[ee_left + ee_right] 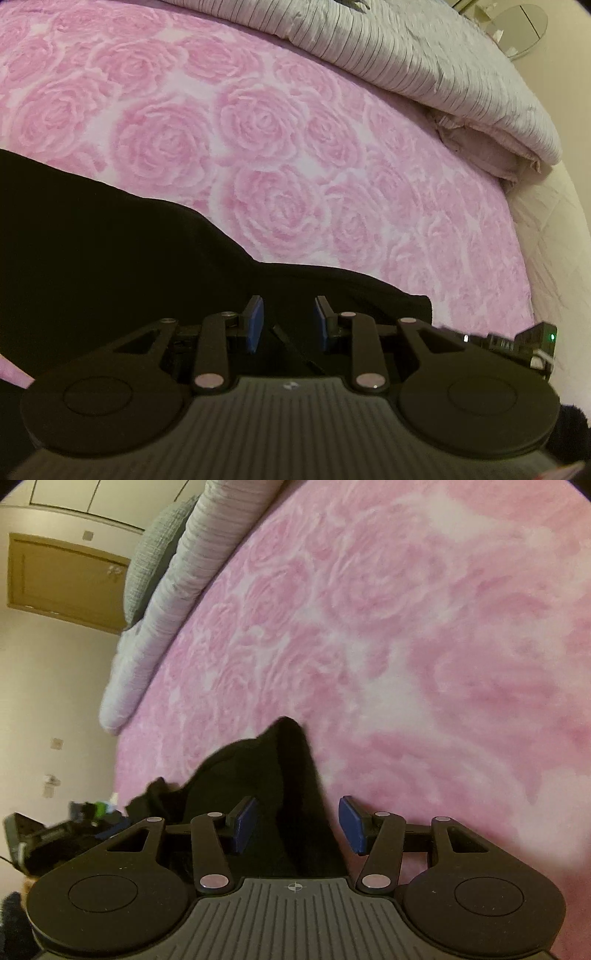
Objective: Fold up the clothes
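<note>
Rose-print pink bedspread [258,122]; both tongs [287,323] [298,823] gape over black garment [110,251], no writing.

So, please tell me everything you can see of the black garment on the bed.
The black garment is plain dark cloth, soft-looking, with no print or seams that can be made out. It lies on the pink rose-patterned bedcover, not yet neatly folded. In the left wrist view it spreads wide and fairly flat. In the right wrist view one part rises to a narrow point and another bunches up at the left. The left tongs and right tongs stand open over it; contact cannot be judged.
</note>
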Demonstrator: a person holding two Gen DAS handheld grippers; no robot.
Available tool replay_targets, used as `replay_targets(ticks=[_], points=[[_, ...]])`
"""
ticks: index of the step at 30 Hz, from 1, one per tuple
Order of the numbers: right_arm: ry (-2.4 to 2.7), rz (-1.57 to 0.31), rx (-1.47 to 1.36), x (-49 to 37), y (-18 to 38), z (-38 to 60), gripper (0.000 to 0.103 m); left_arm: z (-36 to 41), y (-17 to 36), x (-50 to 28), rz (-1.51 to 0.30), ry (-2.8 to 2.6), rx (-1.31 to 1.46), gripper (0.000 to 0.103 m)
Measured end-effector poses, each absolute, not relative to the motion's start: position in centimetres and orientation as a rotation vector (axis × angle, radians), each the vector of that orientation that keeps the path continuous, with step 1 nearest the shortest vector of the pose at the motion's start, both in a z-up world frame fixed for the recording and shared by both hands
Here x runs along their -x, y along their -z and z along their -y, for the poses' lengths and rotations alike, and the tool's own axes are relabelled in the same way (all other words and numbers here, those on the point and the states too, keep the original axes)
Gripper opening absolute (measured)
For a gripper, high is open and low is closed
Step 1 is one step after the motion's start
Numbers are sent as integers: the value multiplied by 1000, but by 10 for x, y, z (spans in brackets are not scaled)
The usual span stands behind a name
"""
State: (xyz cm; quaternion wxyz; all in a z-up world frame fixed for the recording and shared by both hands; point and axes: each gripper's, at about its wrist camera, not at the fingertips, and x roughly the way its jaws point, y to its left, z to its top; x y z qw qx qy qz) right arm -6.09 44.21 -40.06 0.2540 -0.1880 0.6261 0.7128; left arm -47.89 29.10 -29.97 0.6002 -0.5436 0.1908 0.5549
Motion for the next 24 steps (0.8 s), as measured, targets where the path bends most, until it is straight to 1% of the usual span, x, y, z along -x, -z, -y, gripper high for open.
replay_targets(ticks=[3,5,6,7,8,10,12,15,16,18,20,22,24], points=[[-1934,-1772,459,67,411,-454,53,-291,302,479,-442,-1291,1274,24],[-1965,-1757,480,75,411,-459,53,-290,305,480,-443,-1297,1293,24],[-1983,-1731,508,81,410,-461,51,-290,306,480,-443,-1301,1302,24],[-2006,-1694,542,88,407,-463,40,-289,307,480,-446,-1302,1310,24],[-2026,-1654,579,96,404,-465,13,-289,307,480,-452,-1303,1312,24],[-2081,-1506,635,109,389,-463,9,-289,305,480,-459,-1301,1305,24],[-2140,-1377,610,109,368,-458,9,-288,301,481,-460,-1298,1290,24],[-2077,-1216,457,77,337,-451,9,-288,297,483,-454,-1305,1270,24],[-2023,-1191,412,62,332,-451,9,-288,297,484,-450,-1311,1266,24],[-1898,-1209,375,36,339,-456,9,-289,301,484,-450,-1322,1272,24],[-1810,-1271,402,27,356,-463,9,-289,305,483,-457,-1328,1277,24],[-1735,-1334,428,22,374,-469,18,-286,309,481,-470,-1328,1278,24],[-1693,-1356,440,19,381,-473,39,-282,310,482,-486,-1327,1281,24]])
